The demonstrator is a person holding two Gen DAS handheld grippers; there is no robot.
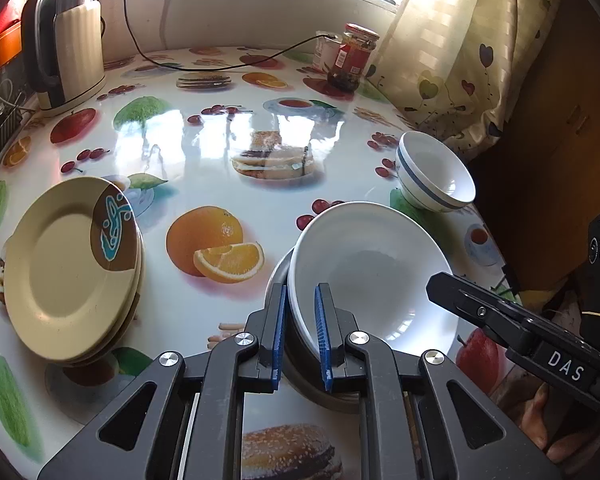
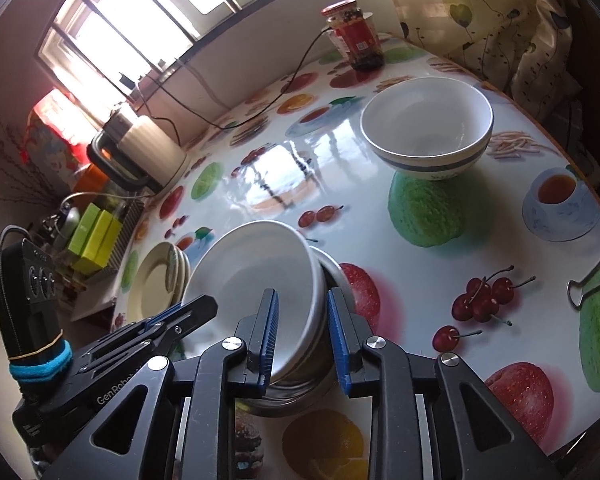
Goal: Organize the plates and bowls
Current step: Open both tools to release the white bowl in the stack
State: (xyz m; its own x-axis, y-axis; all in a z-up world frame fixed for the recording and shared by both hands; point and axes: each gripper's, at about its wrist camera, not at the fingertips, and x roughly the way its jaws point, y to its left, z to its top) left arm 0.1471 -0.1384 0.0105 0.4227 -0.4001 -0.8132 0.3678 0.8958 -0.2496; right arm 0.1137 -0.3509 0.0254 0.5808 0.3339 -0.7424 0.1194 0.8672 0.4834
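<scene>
A wide white bowl point(image 1: 372, 268) sits tilted in a metal bowl point(image 1: 324, 392) near the table's front edge. My left gripper point(image 1: 300, 336) has its blue pads on either side of the white bowl's near-left rim. My right gripper point(image 2: 302, 340) straddles the rims of the white bowl point(image 2: 256, 276) and the metal bowl point(image 2: 300, 384) from the other side; it shows in the left wrist view point(image 1: 500, 316). A small white bowl with a blue band point(image 1: 436, 172) point(image 2: 428, 128) stands farther back. A stack of beige plates point(image 1: 72, 268) point(image 2: 156, 280) lies at the left.
The table has a glossy fruit-print cloth point(image 1: 220, 152). An electric kettle point(image 1: 64, 44) with a black cord stands at the back left, a red-lidded jar point(image 1: 352, 56) at the back right. A curtain point(image 1: 460, 48) hangs at the right edge. A binder clip point(image 2: 588, 284) holds the cloth.
</scene>
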